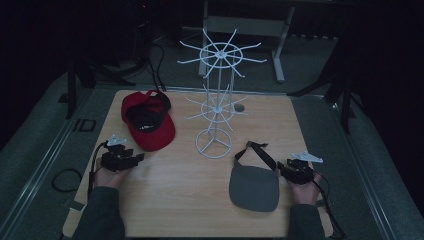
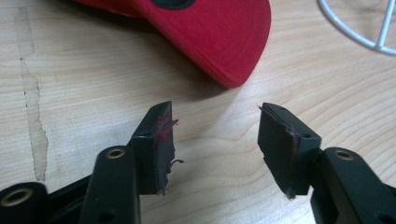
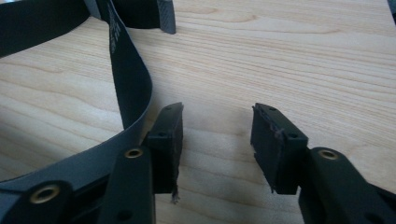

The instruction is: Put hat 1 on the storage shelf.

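A red cap (image 1: 148, 120) lies upside down at the back left of the wooden table (image 1: 190, 210); its brim (image 2: 219, 37) points toward my left gripper (image 1: 136, 158), which stands open just short of it with nothing between its jaws (image 2: 215, 140). A grey visor (image 1: 254, 186) with a black strap (image 1: 256, 152) lies at the front right. My right gripper (image 1: 283, 166) rests open beside that strap (image 3: 128, 79), the strap curving past the outside of its left jaw; the gap between the jaws (image 3: 217, 140) holds only bare wood.
A white wire hat rack (image 1: 216, 95) with two tiers of spokes stands mid-table on a ring base (image 2: 369, 32). A black cable loop (image 1: 65, 179) lies on the floor at the left. A table frame stands behind.
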Available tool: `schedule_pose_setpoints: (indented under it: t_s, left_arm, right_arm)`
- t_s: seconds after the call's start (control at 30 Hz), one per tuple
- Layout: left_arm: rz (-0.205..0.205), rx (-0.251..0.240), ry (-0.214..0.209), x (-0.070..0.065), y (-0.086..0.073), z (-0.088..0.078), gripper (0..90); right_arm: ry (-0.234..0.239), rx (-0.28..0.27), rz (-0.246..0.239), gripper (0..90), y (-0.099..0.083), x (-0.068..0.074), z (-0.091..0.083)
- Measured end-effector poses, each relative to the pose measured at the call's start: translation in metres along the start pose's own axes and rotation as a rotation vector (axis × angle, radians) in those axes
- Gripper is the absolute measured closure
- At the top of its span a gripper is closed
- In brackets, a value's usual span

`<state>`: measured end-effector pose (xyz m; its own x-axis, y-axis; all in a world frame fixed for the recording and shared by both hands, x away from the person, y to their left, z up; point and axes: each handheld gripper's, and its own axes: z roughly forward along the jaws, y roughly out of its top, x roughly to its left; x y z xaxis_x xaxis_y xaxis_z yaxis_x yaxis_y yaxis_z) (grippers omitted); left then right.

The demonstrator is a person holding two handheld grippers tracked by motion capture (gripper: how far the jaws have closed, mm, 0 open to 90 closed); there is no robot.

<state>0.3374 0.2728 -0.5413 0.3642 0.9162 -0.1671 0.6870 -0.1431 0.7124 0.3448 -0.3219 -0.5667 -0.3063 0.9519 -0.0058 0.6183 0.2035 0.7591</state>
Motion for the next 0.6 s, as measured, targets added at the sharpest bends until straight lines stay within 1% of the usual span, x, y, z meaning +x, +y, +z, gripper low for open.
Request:
schedule_pose_setpoints:
  t_s: [0.03, 0.2, 0.23, 0.3, 0.43, 0.5, 0.6]
  left_arm:
    - [-0.004, 0.001, -0.001, 0.001, 0.001, 0.000, 43.8]
    - [-0.038, 0.008, -0.014, 0.006, 0.008, 0.002, 44.0]
    - [-0.041, 0.007, -0.018, 0.006, 0.009, 0.002, 45.3]
    - [-0.046, 0.000, -0.004, 0.007, 0.013, 0.002, 43.6]
    - [-0.049, -0.002, 0.008, 0.009, 0.020, 0.003, 40.7]
    - [-0.069, -0.002, -0.013, 0.012, 0.024, 0.006, 39.9]
    - [-0.063, 0.001, -0.029, 0.011, 0.029, 0.009, 38.9]
  right_arm:
    - [0.004, 0.002, -0.002, 51.1, 0.000, 0.001, 0.000]
    - [0.006, 0.003, -0.005, 50.4, 0.000, 0.001, 0.000]
    - [0.007, 0.003, -0.006, 50.0, 0.000, 0.001, 0.000]
    - [0.007, 0.003, -0.007, 49.9, 0.000, 0.001, 0.000]
    - [0.008, 0.003, -0.008, 49.6, 0.000, 0.001, 0.000]
    - [0.008, 0.003, -0.008, 49.6, 0.000, 0.001, 0.000]
    - [0.008, 0.003, -0.008, 49.3, 0.000, 0.001, 0.000]
